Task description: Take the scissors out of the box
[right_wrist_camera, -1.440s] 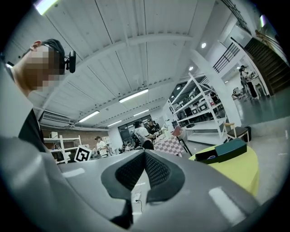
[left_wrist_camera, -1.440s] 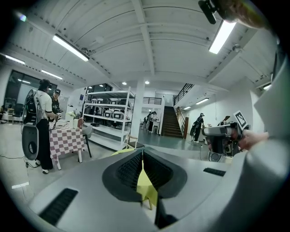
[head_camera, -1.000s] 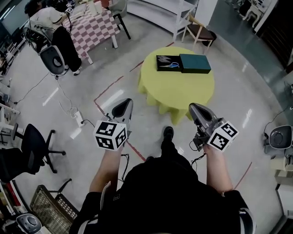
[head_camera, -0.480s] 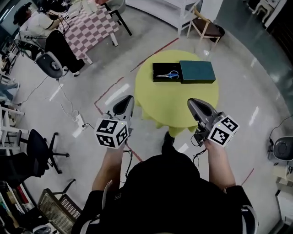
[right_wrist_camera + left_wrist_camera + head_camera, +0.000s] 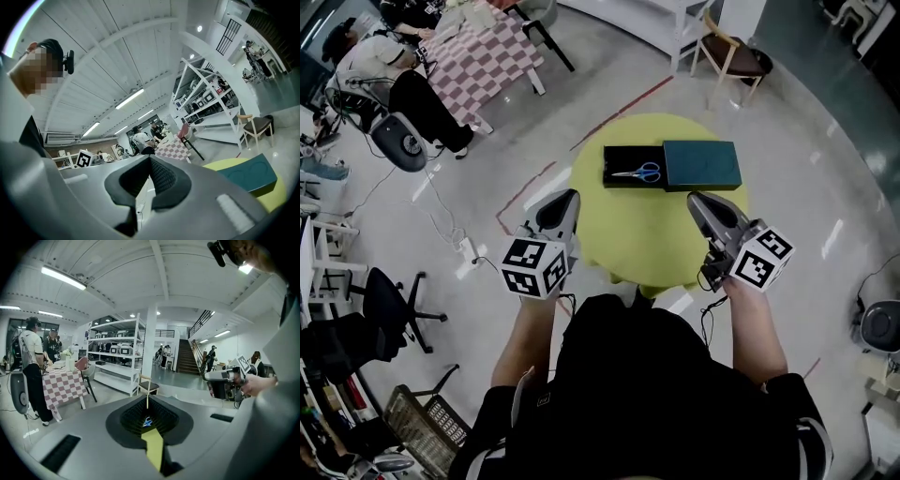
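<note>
Nothing's really done yet. The scissors (image 5: 639,172) lie in the open black box (image 5: 617,157) on the yellow table (image 5: 647,234). That's ahead of both grippers, between their lines and well apart from either tip. The teal lid (image 5: 701,164) sits off the box, straight ahead of the right gripper (image 5: 697,201).

The left gripper (image 5: 565,201) is closed tight on nothing, and the right one looks closed and empty too. Reach, grab and lift are all left to do.

In the left gripper view the scissors are just a blue speck through the jaw slit. The right gripper view catches only the lid, since its own body hides the box.

scissors (image 5: 639,172) in black box (image 5: 619,156), yellow table (image 5: 647,234)
</note>
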